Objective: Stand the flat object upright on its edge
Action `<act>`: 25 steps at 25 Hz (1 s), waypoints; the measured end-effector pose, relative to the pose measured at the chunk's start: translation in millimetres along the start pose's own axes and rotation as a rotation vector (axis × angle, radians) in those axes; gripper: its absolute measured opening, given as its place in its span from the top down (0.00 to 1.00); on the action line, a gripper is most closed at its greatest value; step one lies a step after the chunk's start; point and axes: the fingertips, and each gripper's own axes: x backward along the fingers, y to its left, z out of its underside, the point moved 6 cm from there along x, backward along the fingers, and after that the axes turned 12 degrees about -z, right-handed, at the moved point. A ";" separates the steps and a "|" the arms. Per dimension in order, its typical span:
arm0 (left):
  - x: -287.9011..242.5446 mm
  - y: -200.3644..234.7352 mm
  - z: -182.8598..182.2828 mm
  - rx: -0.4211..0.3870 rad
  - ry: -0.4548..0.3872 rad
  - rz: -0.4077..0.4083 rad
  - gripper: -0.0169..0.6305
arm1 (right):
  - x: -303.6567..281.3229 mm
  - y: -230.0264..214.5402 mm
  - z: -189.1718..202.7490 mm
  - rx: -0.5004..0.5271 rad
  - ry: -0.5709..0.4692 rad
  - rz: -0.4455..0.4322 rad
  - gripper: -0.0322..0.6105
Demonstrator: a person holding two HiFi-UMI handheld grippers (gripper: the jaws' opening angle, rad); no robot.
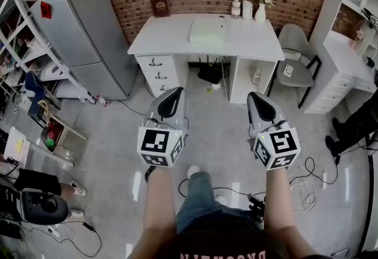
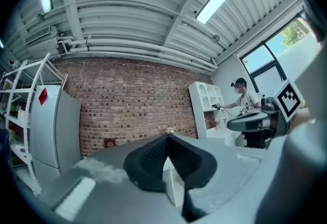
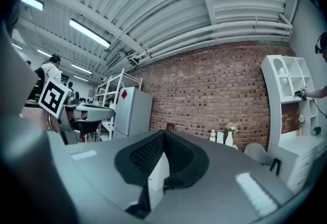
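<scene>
A flat, pale green-white object point(image 1: 207, 30) lies flat on the white desk point(image 1: 165, 39) against the brick wall, well ahead of me. A brown book point(image 1: 160, 6) stands at the desk's back edge. My left gripper point(image 1: 175, 94) and right gripper point(image 1: 256, 97) hang side by side over the floor, short of the desk, pointing level toward it. In the left gripper view the left gripper point(image 2: 167, 137) has its dark pads pressed together on nothing. The right gripper point(image 3: 164, 133) is shut and empty too.
A grey fridge point(image 1: 82, 33) and a metal shelf rack point(image 1: 23, 45) stand at the left. A grey chair point(image 1: 295, 57) and white shelving point(image 1: 354, 16) are at the right. Bottles and a vase point(image 1: 260, 10) stand on the desk's back right. Cables point(image 1: 307, 184) lie on the floor.
</scene>
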 end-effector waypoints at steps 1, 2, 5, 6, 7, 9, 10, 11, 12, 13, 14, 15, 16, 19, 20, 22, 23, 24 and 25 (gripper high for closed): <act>-5.4 2.8 1.6 0.009 -0.002 -0.001 0.98 | -4.2 -2.8 0.3 -0.003 -0.005 -0.002 0.95; -12.1 6.4 3.2 0.016 -0.006 0.002 0.98 | -9.7 -6.1 0.2 -0.004 -0.009 -0.004 0.95; -40.0 19.5 11.4 0.017 -0.006 0.019 0.98 | -34.5 -19.4 1.4 0.014 -0.007 -0.004 0.95; -51.1 24.6 15.5 0.016 -0.005 0.020 0.98 | -44.9 -25.0 3.1 0.020 -0.005 -0.003 0.95; -63.2 30.1 19.8 0.021 -0.006 0.023 0.98 | -56.4 -31.6 5.3 0.024 -0.004 0.000 0.95; -90.7 41.7 27.8 0.039 -0.007 0.033 0.98 | -82.4 -47.1 10.4 0.024 -0.002 0.008 0.95; -105.9 47.7 31.3 0.041 -0.003 0.039 0.98 | -96.6 -55.3 12.9 0.021 -0.001 0.013 0.95; -121.6 53.8 34.2 0.034 0.004 0.045 0.98 | -111.4 -63.6 15.4 0.017 0.001 0.018 0.95; -137.7 59.9 36.5 0.023 0.009 0.052 0.98 | -126.5 -72.1 17.6 0.011 0.002 0.024 0.95; -153.8 66.0 38.4 0.012 0.011 0.060 0.98 | -141.5 -80.8 19.7 0.004 0.003 0.029 0.95; -169.7 72.0 40.2 0.003 0.011 0.068 0.98 | -156.1 -89.6 21.8 -0.003 0.004 0.034 0.95; -185.4 78.2 42.1 0.000 0.013 0.078 0.98 | -170.3 -98.3 23.7 -0.010 0.006 0.037 0.95; -200.8 85.0 44.0 0.001 0.017 0.089 0.98 | -184.6 -106.6 25.2 -0.014 0.009 0.040 0.95; -246.5 109.9 47.5 0.014 0.022 0.115 0.98 | -228.0 -128.8 25.2 -0.010 0.022 0.048 0.95; -261.5 118.3 48.2 0.013 0.019 0.118 0.98 | -242.2 -135.8 24.6 -0.006 0.025 0.052 0.95; -289.7 133.5 51.8 0.004 0.012 0.116 0.98 | -268.9 -149.0 24.7 0.002 0.030 0.063 0.95; -302.6 140.2 54.7 0.003 0.014 0.116 0.98 | -281.0 -155.0 25.7 0.004 0.032 0.070 0.95; -314.7 146.6 57.7 0.008 0.018 0.117 0.98 | -292.0 -160.7 26.8 0.004 0.034 0.078 0.95; -326.0 153.0 60.4 0.018 0.022 0.117 0.98 | -302.1 -166.3 27.7 0.003 0.037 0.086 0.95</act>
